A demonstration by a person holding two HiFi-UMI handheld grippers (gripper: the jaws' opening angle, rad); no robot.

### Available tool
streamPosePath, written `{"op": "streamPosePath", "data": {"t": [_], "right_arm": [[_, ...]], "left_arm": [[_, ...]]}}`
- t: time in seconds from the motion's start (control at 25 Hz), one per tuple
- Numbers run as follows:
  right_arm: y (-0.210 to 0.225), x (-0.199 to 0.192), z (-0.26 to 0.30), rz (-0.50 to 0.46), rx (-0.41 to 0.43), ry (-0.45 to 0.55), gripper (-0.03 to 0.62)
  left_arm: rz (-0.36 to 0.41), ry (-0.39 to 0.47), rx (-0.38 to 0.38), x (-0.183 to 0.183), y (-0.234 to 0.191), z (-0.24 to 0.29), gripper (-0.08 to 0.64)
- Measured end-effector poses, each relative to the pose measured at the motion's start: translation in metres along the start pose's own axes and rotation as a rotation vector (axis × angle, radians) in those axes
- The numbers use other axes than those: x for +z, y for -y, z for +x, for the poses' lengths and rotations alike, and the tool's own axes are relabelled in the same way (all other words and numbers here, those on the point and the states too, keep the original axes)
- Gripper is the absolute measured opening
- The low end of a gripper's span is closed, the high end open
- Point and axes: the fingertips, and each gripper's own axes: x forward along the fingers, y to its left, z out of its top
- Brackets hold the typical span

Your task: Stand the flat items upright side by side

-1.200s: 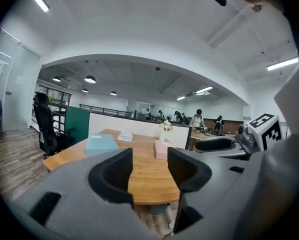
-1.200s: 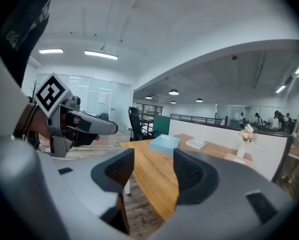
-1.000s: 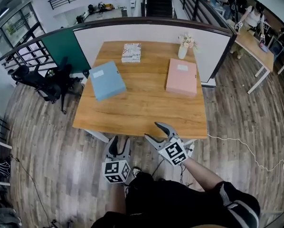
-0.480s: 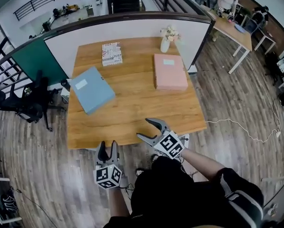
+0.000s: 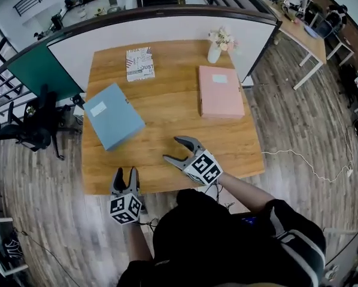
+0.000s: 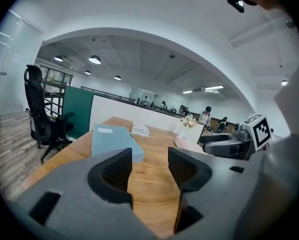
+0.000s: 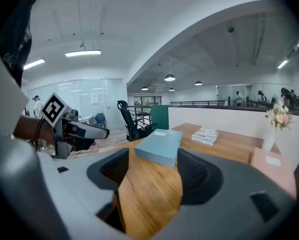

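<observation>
Step in hand (my reading): reach-in, with nothing grasped yet. The left gripper (image 5: 125,172) hangs at the near edge of the surface (image 5: 167,121). Its fingers are partly apart and empty, with only bare wood showing between them. The right gripper (image 5: 173,149) is just over the same edge. Its fingers stand wider and have just been opening, and nothing is between them either.

Items:
- Blue box file (image 5: 113,115): flat on the left half, skewed to the edges.
- Pink box file (image 5: 220,91): flat on the right half, squared up.
- Printed book (image 5: 140,63): flat at the far side.
- Vase of flowers (image 5: 215,48): just beyond the pink file.

The three flat items lie well apart and none is upright.

To do it well: take the blue file first (it is nearest both grippers). Put one set of fingers on each opposite edge, and check the opening clears the file's thickness before closing. Tip it onto a long edge and keep one grip on until it balances. Leave room alongside for the other two, and stay clear of the vase.
</observation>
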Motion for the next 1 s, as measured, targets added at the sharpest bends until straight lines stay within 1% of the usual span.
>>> {"op": "streamPosePath", "data": {"t": [0.12,0.2,0.32,0.4,0.48,0.64,0.8,1.0], "right_arm": [[0.028,0.004,0.022,0.026,0.019,0.0,0.308],[0.042,0.0,0.033,0.053,0.036,-0.011,0.308],[0.061,-0.016,0.051,0.108,0.05,-0.06,0.308],[0.065,-0.023,0.062,0.153,0.066,-0.081,0.308],[0.067,-0.027,0.075,0.175,0.08,-0.093,0.307],[0.072,-0.034,0.103,0.19,0.086,-0.139,0.307],[0.068,-0.034,0.137,0.175,0.09,-0.194,0.307],[0.066,-0.041,0.181,0.158,0.104,-0.272,0.307]], "left_arm": [[-0.03,-0.019,0.032,0.011,-0.016,0.031,0.234],[-0.048,-0.036,0.064,0.012,-0.024,0.044,0.233],[-0.059,-0.087,0.096,0.002,-0.032,0.06,0.239],[-0.061,-0.117,0.117,-0.006,-0.039,0.064,0.244],[-0.068,-0.132,0.137,-0.009,-0.051,0.068,0.245],[-0.096,-0.169,0.142,-0.017,-0.074,0.083,0.251],[-0.125,-0.187,0.15,-0.013,-0.11,0.095,0.253],[-0.117,-0.251,0.125,-0.016,-0.151,0.125,0.258]]}}
